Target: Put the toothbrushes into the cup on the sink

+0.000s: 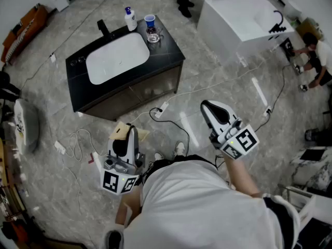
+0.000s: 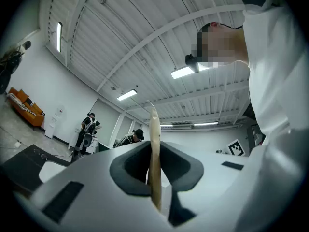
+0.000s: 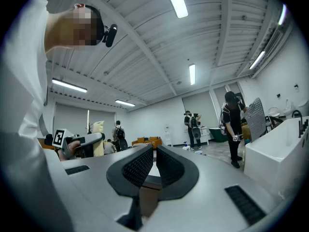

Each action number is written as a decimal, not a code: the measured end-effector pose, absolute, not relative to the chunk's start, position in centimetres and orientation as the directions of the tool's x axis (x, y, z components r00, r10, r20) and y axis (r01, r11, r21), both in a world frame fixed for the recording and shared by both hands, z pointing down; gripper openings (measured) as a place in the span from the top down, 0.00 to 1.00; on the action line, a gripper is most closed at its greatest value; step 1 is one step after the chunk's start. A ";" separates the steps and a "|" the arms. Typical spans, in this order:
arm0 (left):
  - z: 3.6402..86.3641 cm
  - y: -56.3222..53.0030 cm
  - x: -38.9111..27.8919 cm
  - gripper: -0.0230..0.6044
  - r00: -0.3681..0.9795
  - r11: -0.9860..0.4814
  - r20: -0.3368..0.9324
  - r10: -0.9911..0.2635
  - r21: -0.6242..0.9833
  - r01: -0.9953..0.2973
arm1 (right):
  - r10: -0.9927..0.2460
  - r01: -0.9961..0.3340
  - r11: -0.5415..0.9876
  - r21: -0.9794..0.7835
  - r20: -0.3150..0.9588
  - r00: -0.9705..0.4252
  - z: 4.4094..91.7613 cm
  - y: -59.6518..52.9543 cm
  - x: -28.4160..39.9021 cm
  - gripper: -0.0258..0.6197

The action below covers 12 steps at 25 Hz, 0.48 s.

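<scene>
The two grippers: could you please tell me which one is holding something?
The left gripper: its jaws are shut on a thin tan item, while the right gripper has nothing between its jaws.

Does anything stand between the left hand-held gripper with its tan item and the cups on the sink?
Nothing visible does: only floor cables and the basin lie between left hand-held gripper and cups; the soap bottle stands beside them.
</scene>
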State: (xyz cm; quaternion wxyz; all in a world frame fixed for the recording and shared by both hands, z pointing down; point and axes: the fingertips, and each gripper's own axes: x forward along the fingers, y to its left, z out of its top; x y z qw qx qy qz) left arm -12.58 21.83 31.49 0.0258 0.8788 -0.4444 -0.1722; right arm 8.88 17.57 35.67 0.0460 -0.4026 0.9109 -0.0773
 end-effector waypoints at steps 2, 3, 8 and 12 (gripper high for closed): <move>31.3 21.8 -12.4 0.90 0.544 -0.603 -0.284 -0.790 0.198 -0.773 | -0.742 -0.728 0.662 -0.180 -0.022 -0.670 35.7 17.7 9.2 0.89; 31.2 21.8 -12.4 0.90 0.543 -0.603 -0.286 -0.790 0.197 -0.773 | -0.742 -0.728 0.662 -0.180 -0.022 -0.670 35.7 17.7 9.3 0.89; 30.8 21.9 -12.2 0.90 0.538 -0.599 -0.290 -0.791 0.195 -0.776 | -0.737 -0.722 0.669 -0.176 -0.025 -0.676 35.3 17.8 9.4 0.89; 30.6 21.8 -11.8 0.90 0.527 -0.591 -0.296 -0.796 0.194 -0.783 | -0.734 -0.716 0.674 -0.180 -0.060 -0.676 34.7 17.3 9.9 0.89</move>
